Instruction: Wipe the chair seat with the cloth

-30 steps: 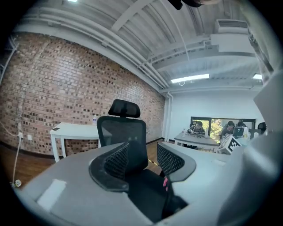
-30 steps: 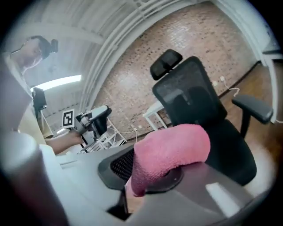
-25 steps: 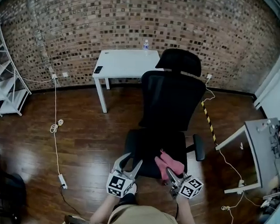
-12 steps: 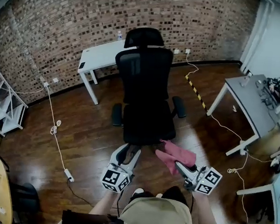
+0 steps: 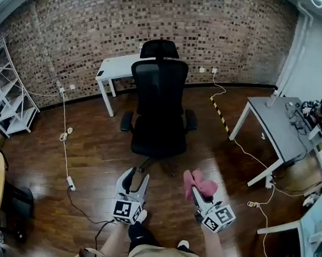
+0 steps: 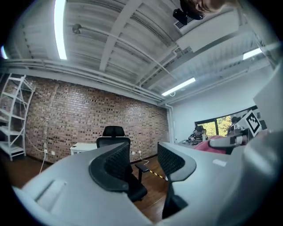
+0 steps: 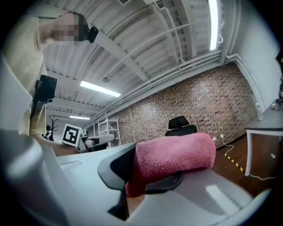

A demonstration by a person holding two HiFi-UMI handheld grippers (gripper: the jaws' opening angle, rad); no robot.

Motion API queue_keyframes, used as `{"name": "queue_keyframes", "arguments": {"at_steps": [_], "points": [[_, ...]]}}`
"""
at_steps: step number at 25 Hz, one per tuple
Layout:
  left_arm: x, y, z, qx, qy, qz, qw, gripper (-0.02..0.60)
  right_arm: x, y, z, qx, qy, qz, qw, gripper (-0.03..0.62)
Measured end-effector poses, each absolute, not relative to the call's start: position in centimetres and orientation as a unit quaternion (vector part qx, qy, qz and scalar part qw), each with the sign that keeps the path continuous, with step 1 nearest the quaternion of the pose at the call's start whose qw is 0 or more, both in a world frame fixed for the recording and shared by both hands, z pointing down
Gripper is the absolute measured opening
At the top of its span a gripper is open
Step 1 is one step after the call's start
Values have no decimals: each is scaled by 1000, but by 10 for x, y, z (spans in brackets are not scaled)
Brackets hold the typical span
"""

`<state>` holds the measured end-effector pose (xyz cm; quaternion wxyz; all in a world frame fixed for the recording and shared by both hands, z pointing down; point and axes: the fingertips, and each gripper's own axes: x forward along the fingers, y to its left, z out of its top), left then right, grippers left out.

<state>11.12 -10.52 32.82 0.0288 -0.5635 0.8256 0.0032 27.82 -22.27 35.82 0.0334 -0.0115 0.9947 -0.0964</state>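
The left gripper (image 5: 135,179) is shown with jaws apart and empty, the chair seat (image 5: 158,142) is seen well ahead of both jaw pairs, and the pink cloth (image 5: 200,183) is clamped in the jaws of the right gripper (image 5: 196,191), so wiping is judged not yet begun.

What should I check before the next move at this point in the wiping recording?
1. Pink terry cloth held: ok, the right gripper is shut on it.
2. Left gripper free: ok, jaws apart with nothing between them.
3. Black office chair seat within reach: not ok, it stands apart from both grippers across the brown wooden floor.
4. Seat free of objects: ok, the head view shows nothing on it.
5. Way to the chair: probably ok, the white cable lies off to the left.
6. Dirt on the seat: cannot tell.
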Motion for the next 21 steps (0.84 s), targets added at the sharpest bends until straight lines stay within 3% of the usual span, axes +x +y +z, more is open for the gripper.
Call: {"name": "queue_keyframes", "arguments": {"at_steps": [4, 8, 21], "points": [[152, -70, 335, -545, 838, 21, 0, 190, 298, -178, 336, 19, 999, -40, 6, 29], [177, -57, 328, -566, 824, -6, 19, 195, 306, -159, 318, -7, 1000, -2, 10, 29], [110, 7, 299, -583, 811, -3, 58, 201, 216, -109, 302, -54, 998, -4, 32, 29]]}}
